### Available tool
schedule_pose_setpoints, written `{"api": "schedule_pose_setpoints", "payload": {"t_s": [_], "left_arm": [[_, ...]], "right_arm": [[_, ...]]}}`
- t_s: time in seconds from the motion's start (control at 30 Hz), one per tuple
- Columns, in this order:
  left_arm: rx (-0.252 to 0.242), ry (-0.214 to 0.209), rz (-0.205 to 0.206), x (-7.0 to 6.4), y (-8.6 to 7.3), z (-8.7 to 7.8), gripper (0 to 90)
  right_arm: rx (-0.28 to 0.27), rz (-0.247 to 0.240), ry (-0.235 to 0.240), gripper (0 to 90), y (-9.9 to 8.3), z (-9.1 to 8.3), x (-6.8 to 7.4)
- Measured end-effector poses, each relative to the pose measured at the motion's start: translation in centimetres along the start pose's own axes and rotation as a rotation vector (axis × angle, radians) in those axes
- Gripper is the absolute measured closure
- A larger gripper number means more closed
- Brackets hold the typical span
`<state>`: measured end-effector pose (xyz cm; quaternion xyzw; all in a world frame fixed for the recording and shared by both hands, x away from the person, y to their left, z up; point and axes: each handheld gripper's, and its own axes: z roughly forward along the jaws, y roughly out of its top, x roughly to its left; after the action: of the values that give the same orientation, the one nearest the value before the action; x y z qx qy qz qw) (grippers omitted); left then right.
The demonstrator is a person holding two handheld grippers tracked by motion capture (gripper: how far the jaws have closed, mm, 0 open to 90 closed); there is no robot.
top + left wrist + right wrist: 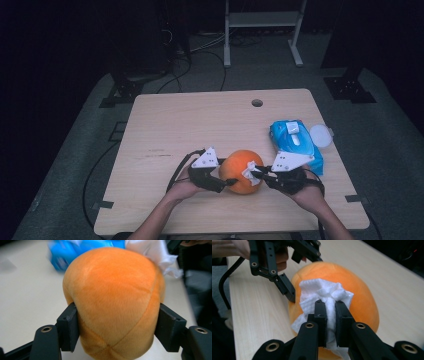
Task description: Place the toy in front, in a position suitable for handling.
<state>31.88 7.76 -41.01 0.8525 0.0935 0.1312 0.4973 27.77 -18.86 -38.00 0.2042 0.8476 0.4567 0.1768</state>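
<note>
An orange plush ball (241, 170) rests on the wooden table (200, 125) near its front edge. My left gripper (226, 183) grips it from the left, and in the left gripper view its jaws press into both sides of the plush ball (112, 300). From the right, my right gripper (256, 172) is shut on a crumpled white wipe (251, 173). In the right gripper view the white wipe (324, 296) is pressed against the orange plush ball (354, 290), with the left gripper (284, 287) just beyond it.
A blue pack of wipes (295, 142) lies to the right of the ball, with a round white lid (320, 135) beside it. A small round hole (257, 103) is in the table near its far edge. Dark floor and cables surround the table.
</note>
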Motion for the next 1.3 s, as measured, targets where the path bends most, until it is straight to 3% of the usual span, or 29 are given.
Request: {"api": "schedule_pose_setpoints", "payload": {"t_s": [0.13,0.23,0.37,0.43,0.5,0.57,0.63,0.67,0.7,0.77,0.87,0.93,0.97,1.17,1.27,1.3], "left_arm": [[0.097,0.041,0.106,-0.9,-0.1,0.7,30.5],[0.142,0.052,0.16,-1.6,-0.3,1.4,28.5],[0.133,0.049,0.211,-2.1,-0.2,1.8,27.3],[0.123,0.041,0.184,-1.8,-0.4,1.8,25.1],[0.103,0.028,0.104,-1.2,-0.8,1.9,18.9],[0.066,-0.009,-0.04,-0.4,-0.9,2.0,12.6],[0.013,-0.061,-0.216,0.4,-1.1,2.0,12.6],[-0.003,-0.074,-0.255,0.6,-1.1,2.0,14.3],[-0.006,-0.067,-0.252,0.5,-1.1,1.9,17.9],[-0.002,-0.041,-0.184,-0.1,-0.8,2.0,26.3],[0.034,-0.014,-0.03,-1.5,-0.2,2.3,29.9],[0.07,0.017,0.062,-2.1,0.0,2.3,31.4],[0.072,0.016,0.07,-2.1,-0.1,2.2,32.0],[0.04,-0.005,0.012,-1.5,-0.8,2.2,29.1],[0.018,-0.065,-0.154,-0.6,-0.7,2.7,17.0],[0.011,-0.078,-0.186,-0.5,-0.7,2.9,15.2]], "right_arm": [[0.005,0.0,0.003,81.2,0.1,0.7,0.2],[0.021,-0.048,0.006,81.2,0.6,1.8,1.9],[-0.006,-0.076,0.034,81.2,1.6,1.9,2.7],[0.002,-0.083,0.011,81.2,1.5,1.8,2.3],[-0.002,-0.052,-0.004,81.1,1.0,1.6,1.4],[-0.01,-0.01,-0.008,81.2,0.4,1.3,0.6],[-0.005,-0.002,-0.019,81.2,0.1,1.3,0.4],[-0.005,-0.002,-0.018,81.2,0.1,1.3,0.4],[-0.005,-0.003,-0.015,81.2,0.2,1.3,0.5],[-0.006,-0.014,0.001,81.3,0.8,1.6,1.4],[-0.001,-0.058,0.041,81.4,1.5,2.4,2.8],[0.012,-0.098,0.032,81.4,1.7,2.8,3.4],[0.014,-0.101,0.026,81.3,1.7,2.7,3.3],[-0.005,-0.018,-0.042,81.2,0.7,0.9,0.3],[-0.005,0.026,-0.047,81.4,-0.2,0.4,-0.5],[-0.008,0.029,-0.041,81.4,-0.3,0.4,-0.5]]}}
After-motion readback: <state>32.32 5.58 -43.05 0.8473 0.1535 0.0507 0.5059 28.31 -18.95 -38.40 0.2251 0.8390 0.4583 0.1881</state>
